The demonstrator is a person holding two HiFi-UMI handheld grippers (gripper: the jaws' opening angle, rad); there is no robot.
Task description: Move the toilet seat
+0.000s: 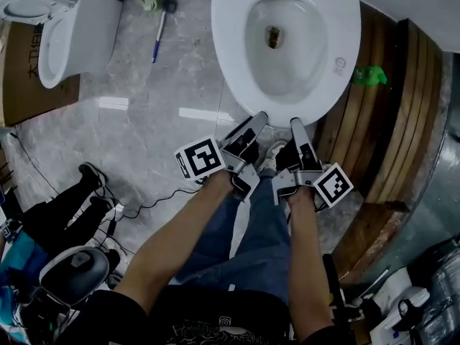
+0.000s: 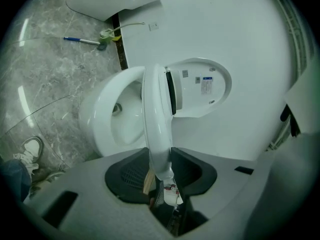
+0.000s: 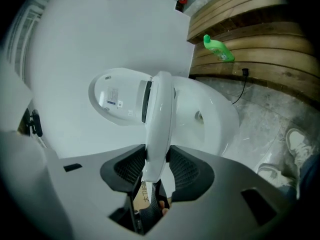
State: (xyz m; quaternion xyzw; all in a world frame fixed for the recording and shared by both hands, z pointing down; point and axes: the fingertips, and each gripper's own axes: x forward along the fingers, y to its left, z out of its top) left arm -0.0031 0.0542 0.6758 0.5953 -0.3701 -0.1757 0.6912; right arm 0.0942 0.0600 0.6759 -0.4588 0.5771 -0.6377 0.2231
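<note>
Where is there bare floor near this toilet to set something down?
Free: the marble floor between the toilet bowl and the second toilet, before the blue-handled brush. Crowded: the lower left, with cables and someone's shoes; the right, where wooden slats carry a green bottle; and the front, where left tool and right tool grip the toilet seat.

The left gripper (image 2: 161,170) has its jaws clamped on the rim of the toilet seat (image 2: 156,109), which stands lifted, edge-on. The bowl (image 2: 102,119) sits at nine o'clock of it and the lid (image 2: 200,86) at three. A blue-handled brush (image 2: 82,41) lies on the marble floor (image 2: 45,84) toward eleven.
</note>
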